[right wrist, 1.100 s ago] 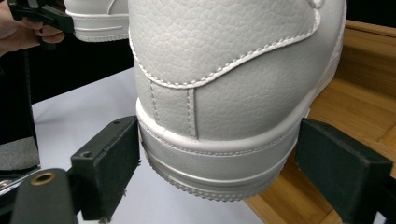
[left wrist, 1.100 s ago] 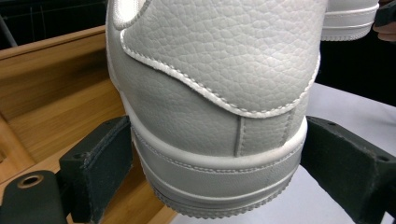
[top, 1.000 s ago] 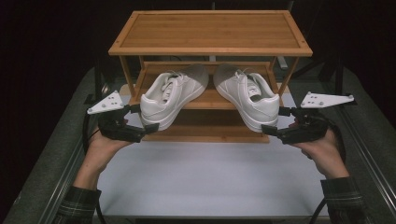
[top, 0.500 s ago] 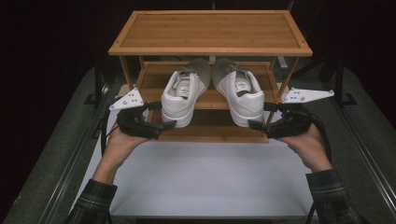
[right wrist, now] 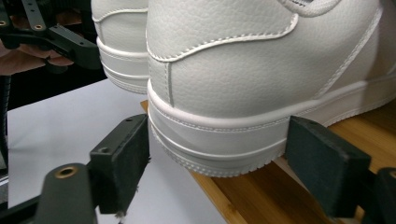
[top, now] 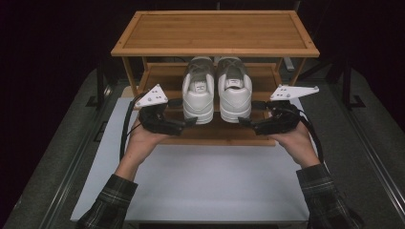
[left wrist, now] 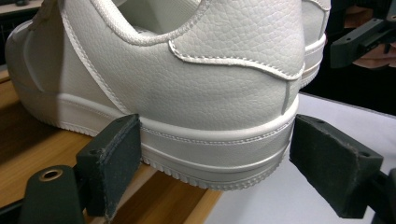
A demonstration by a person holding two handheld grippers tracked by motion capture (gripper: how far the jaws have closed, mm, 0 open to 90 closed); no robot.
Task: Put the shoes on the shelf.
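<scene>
Two white sneakers stand side by side on the wooden rack's lower shelf (top: 215, 136), heels toward me and overhanging its front edge. My left gripper (top: 191, 122) points inward at the outer heel of the left sneaker (top: 198, 95). My right gripper (top: 243, 122) mirrors it at the right sneaker (top: 235, 93). In the left gripper view the heel (left wrist: 210, 70) spans the gap between the left gripper's (left wrist: 215, 158) open pads. In the right gripper view the other heel (right wrist: 257, 70) fills the gap of the right gripper (right wrist: 217, 163), whose jaws have just been closing; no pad visibly presses.
The rack's top shelf (top: 215, 31) overhangs the sneakers. A white mat (top: 205, 181) covers the table in front of the rack. Dark rails run along both table sides. Each gripper view catches the opposite gripper beyond the heels.
Both hands have moved inward toward each other. The sneakers, splayed apart a second ago, now stand parallel and close together with heels facing me.
</scene>
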